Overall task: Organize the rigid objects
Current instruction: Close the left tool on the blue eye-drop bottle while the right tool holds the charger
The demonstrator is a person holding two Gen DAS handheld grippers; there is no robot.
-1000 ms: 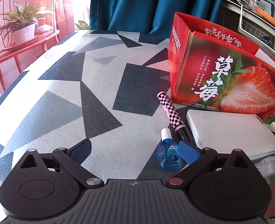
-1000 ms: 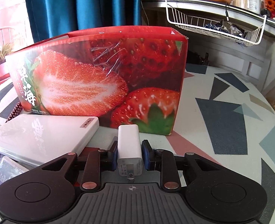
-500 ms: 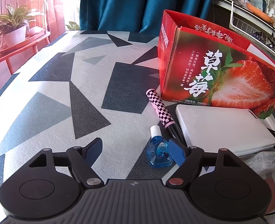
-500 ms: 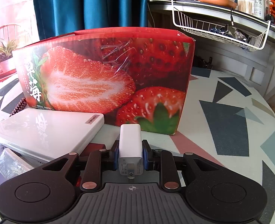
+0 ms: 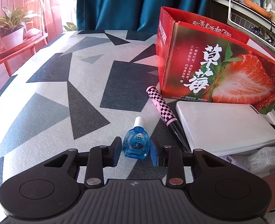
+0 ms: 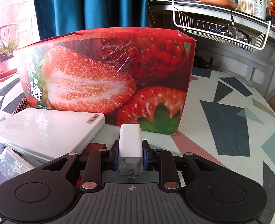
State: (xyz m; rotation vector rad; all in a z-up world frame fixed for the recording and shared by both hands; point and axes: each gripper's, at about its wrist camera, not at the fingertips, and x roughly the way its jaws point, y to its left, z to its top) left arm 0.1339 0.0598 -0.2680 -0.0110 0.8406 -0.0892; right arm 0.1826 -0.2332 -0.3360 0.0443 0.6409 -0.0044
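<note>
A table [image 5: 85, 97] patterned with grey triangles is seen before teal curtains. A small blue bottle [image 5: 136, 143] is bracketed, with slight gaps, by the parted left gripper [image 5: 135, 150]. A white charger [image 6: 130, 145] is clamped in the right gripper [image 6: 130, 154]; a strawberry box [image 6: 107, 78] is seen at 12 o'clock.

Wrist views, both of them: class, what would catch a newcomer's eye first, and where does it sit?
The big red strawberry box stands on the patterned table, filling the middle of the right view, with a flat white case lying before it. The right gripper clamps a white charger, while the left gripper brackets a small blue bottle, a gap showing at each side.
</note>
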